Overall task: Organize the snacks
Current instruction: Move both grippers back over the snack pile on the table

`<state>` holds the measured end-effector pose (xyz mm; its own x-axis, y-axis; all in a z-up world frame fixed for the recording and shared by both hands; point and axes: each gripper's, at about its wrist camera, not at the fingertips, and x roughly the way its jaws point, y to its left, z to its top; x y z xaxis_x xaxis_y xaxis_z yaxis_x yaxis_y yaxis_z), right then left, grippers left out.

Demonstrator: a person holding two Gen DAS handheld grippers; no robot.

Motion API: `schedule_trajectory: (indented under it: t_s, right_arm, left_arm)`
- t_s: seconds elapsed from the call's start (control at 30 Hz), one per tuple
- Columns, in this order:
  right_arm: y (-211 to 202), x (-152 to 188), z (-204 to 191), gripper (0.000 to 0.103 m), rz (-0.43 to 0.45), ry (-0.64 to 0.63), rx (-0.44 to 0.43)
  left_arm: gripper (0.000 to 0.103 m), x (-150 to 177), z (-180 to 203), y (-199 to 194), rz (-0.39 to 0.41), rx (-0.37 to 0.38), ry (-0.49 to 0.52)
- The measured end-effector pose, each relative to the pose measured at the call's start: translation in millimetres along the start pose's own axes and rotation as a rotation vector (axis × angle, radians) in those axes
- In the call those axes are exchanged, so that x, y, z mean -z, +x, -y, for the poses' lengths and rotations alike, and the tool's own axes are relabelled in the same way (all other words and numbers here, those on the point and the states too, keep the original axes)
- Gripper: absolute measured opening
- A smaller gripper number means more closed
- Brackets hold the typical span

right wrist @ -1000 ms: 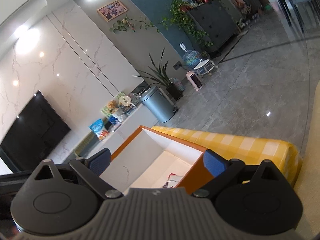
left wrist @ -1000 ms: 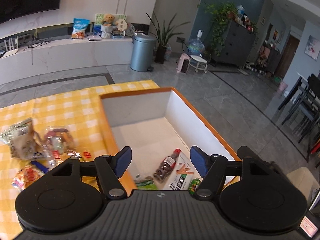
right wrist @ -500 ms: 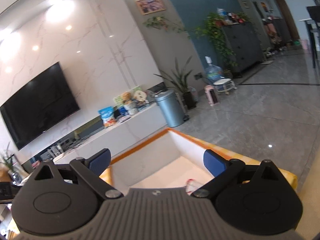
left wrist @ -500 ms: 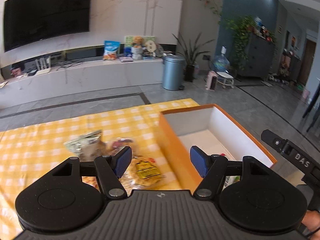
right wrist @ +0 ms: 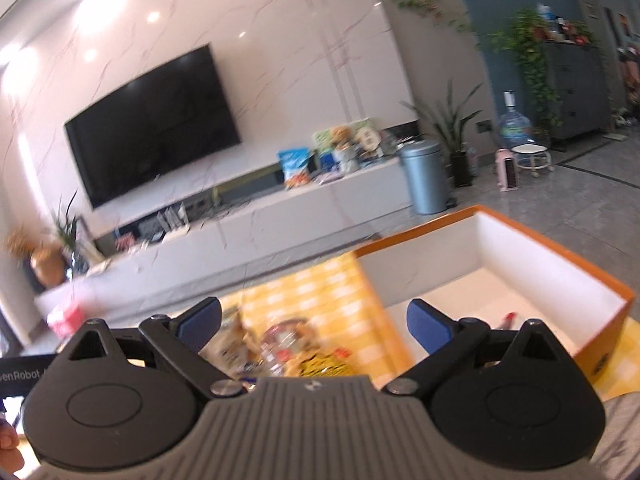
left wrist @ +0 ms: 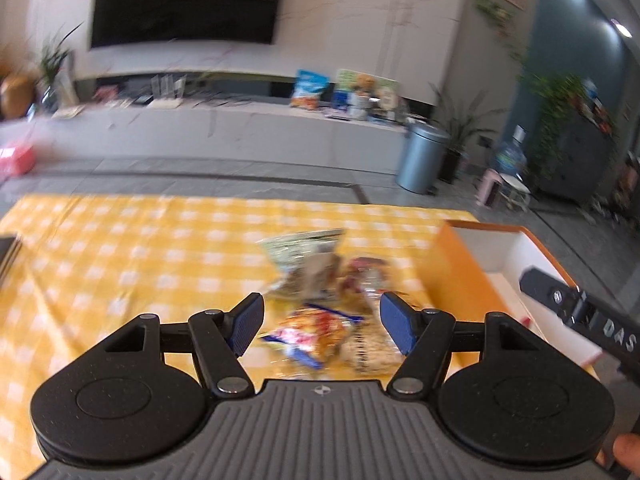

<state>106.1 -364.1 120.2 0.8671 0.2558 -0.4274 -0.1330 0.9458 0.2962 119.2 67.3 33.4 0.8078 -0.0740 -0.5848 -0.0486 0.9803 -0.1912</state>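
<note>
From the left wrist, the left tool (left wrist: 322, 326) has its jaws standing apart with nothing between the blue pads. Just ahead of it and a little below lies the pile of snack bags (left wrist: 328, 300), loose on the yellow checked cloth of the bench (left wrist: 120, 248). The bags are blurred, so their labels cannot be read. To the right of the tool sits the orange box (left wrist: 460, 276), white inside, its near wall close beside the pile. That spacing looks handy: a bag needs only a short trip over the wall. Part of the other tool's black arm crosses the box at the far right, with a fingertip (left wrist: 628, 450) at the picture's corner.

From the right wrist, the right tool (right wrist: 314, 326) is likewise spread and empty. The snack bags (right wrist: 280, 348) lie directly ahead and below it, partly hidden behind its body. The orange box (right wrist: 560, 240) stands to its right, with a small red-capped item (right wrist: 508, 318) on its floor. Both tools seem aimed at the pile for the next pick.
</note>
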Motion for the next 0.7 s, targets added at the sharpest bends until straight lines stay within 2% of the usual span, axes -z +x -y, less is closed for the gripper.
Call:
schedule_trajectory:
  t_s: [0.07, 0.13, 0.2, 0.3, 0.47, 0.6, 0.7]
  right_arm:
    - [10, 8, -15, 0.097, -0.035, -0.035, 0.006]
    - [19, 18, -28, 0.097, -0.069, -0.088, 0.028]
    - [28, 28, -32, 0.097, -0.086, -0.110, 0.015]
    - [36, 45, -31, 0.097, -0.085, -0.104, -0.078]
    - [65, 73, -42, 0.096, -0.159, -0.178, -0.073]
    - [89, 91, -46, 0.095, -0.231, -0.220, -0.076]
    - [100, 100, -46, 0.093, -0.293, -0.207, -0.086]
  left_arm:
    - [0.078, 0, -19, 5, 0.010, -0.032, -0.059]
    - [0.078, 3, -33, 5, 0.040, -0.052, -0.059]
    - [0.078, 7, -45, 5, 0.052, -0.036, -0.055]
    - [0.078, 12, -64, 18, 0.012, 0.003, -0.110]
    - [0.078, 21, -73, 45, -0.102, -0.099, -0.110]
    - [0.078, 28, -80, 53, -0.139, -0.079, -0.129]
    - [0.078, 30, -79, 58, -0.159, -0.065, -0.119]
